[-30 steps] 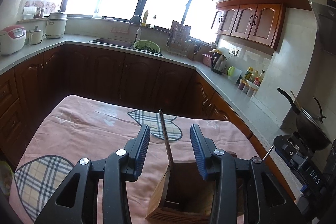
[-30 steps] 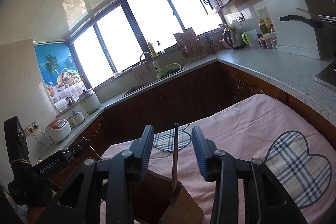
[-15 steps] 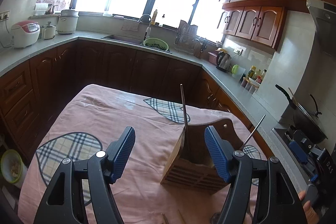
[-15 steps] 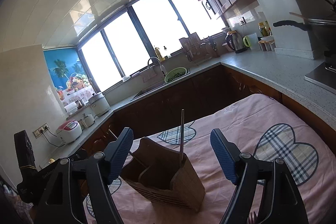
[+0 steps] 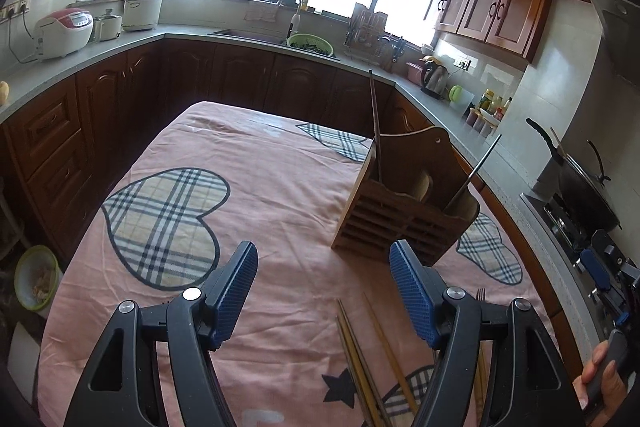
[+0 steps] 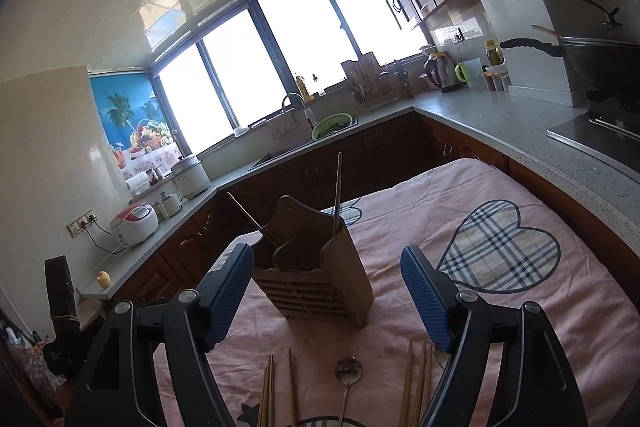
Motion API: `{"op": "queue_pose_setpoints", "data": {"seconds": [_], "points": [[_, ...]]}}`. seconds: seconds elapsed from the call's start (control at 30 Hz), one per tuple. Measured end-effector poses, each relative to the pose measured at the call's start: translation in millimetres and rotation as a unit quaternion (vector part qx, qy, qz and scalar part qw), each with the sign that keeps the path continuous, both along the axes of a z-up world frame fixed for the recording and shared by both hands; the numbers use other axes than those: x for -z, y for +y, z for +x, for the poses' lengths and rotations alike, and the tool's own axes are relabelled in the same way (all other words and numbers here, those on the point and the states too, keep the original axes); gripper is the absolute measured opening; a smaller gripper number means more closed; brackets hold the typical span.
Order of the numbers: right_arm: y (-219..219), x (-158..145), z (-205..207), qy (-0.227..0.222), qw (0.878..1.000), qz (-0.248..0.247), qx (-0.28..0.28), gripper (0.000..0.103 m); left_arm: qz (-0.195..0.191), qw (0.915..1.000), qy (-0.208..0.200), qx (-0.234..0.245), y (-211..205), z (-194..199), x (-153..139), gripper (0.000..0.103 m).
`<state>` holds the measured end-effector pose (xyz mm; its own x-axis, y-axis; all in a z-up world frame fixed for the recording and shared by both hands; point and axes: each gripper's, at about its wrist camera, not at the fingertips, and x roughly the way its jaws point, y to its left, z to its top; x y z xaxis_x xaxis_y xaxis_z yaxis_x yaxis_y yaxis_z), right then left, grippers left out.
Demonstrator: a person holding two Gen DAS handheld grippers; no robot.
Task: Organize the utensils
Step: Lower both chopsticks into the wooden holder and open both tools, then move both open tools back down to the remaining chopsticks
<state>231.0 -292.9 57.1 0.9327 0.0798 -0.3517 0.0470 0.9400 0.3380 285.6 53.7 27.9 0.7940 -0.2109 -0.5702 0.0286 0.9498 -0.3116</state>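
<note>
1. Holder [image 5: 404,203] stands on the pink worktop [image 5: 260,211], ahead of the left fingers [image 5: 234,291] and slightly right of their gap.
2. Two sticks [image 5: 375,123] stand in it, one at each end.
3. Left gripper [image 5: 324,295] gapes wide, empty.
4. Right gripper [image 6: 327,301] is equally wide, empty; holder sits ahead between its fingers.
5. Chopsticks [image 6: 416,375] and a spoon [image 6: 348,375] lie loose just below the right fingers.
</note>
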Motion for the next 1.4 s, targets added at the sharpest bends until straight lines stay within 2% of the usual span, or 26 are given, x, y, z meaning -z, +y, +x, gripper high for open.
{"op": "queue_pose_setpoints", "data": {"seconds": [0.47, 0.9, 1.0, 1.07, 1.17, 1.27, 1.4], "points": [[4.4, 34.3, -48.5, 0.053, 0.998, -0.024, 0.001, 0.078, 0.014, 0.9991, 0.040, 0.003, -5.4, -34.3, 11.8, 0.067], [10.3, 54.5, -43.0, 0.090, 0.995, -0.029, -0.012, 0.076, 0.022, 0.9973, 0.068, 0.015, -17.6, -21.2, 24.3, 0.067], [9.8, 60.1, -37.5, 0.103, 0.994, -0.029, -0.016, 0.067, 0.026, 0.9964, 0.077, 0.024, -24.0, -14.1, 27.2, 0.066], [9.0, 64.6, -32.6, 0.115, 0.993, -0.028, -0.018, 0.056, 0.031, 0.9958, 0.080, 0.031, -29.1, -9.3, 28.5, 0.066], [8.1, 71.0, -25.3, 0.130, 0.991, -0.026, -0.019, 0.048, 0.039, 0.9946, 0.086, 0.042, -37.5, -0.3, 30.2, 0.061], [6.6, 75.2, -19.1, 0.140, 0.990, -0.022, -0.020, 0.042, 0.046, 0.9931, 0.097, 0.049, -43.6, 9.2, 35.4, 0.056], [6.2, 79.6, -11.1, 0.151, 0.988, -0.025, -0.024, 0.041, 0.059, 0.9901, 0.115, 0.054, -51.7, 22.4, 47.6, 0.053]]}}
